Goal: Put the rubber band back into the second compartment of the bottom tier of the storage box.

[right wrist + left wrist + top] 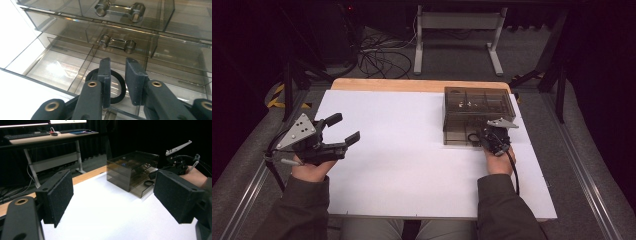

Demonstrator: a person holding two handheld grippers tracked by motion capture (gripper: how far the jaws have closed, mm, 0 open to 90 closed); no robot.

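Release of a black hair band into the open bottom drawer of a smoked plastic drawer box appears to be the step being carried out. In the right gripper view, the right gripper is being held low over the drawer with its jaws standing slightly apart, and the band is lying flat on the drawer floor around the tip of 1 jaw, no longer pinched as far as can be judged. For a clean finish, the jaws are best being spread a little more and lifted straight up, so that the ring is not being dragged out on the jaw it encircles; the drawer's front lip should be cleared before any sideways move. The left gripper is being kept well apart at the table's left side, jaws wide open and empty, and could be brought over to steady the box if it slides.
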